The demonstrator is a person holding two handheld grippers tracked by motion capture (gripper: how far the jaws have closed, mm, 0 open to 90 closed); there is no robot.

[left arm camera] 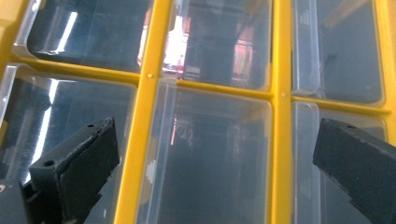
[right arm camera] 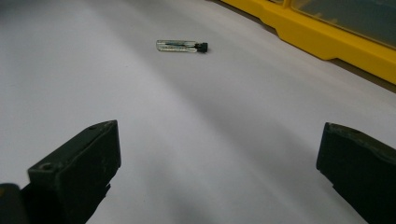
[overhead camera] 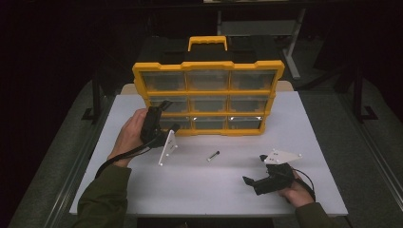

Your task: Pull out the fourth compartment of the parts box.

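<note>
While our left gripper (overhead camera: 163,116) hovers, jaws apart, at the yellow organizer (overhead camera: 207,97), our right gripper (overhead camera: 253,170), also spread, faces a small vial (overhead camera: 213,155) on the table (overhead camera: 199,185).

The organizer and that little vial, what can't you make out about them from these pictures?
- Organizer drawers, left gripper view: glare on the clear fronts hides any contents.
- Vial, high view: too small to read; right gripper view: contents unclear.
- Left tool: open, but whether it touches the drawer fronts is unclear.

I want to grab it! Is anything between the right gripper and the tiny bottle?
Nothing: bare white table lies between the open right gripper and the small vial, seen in the right gripper view.
</note>
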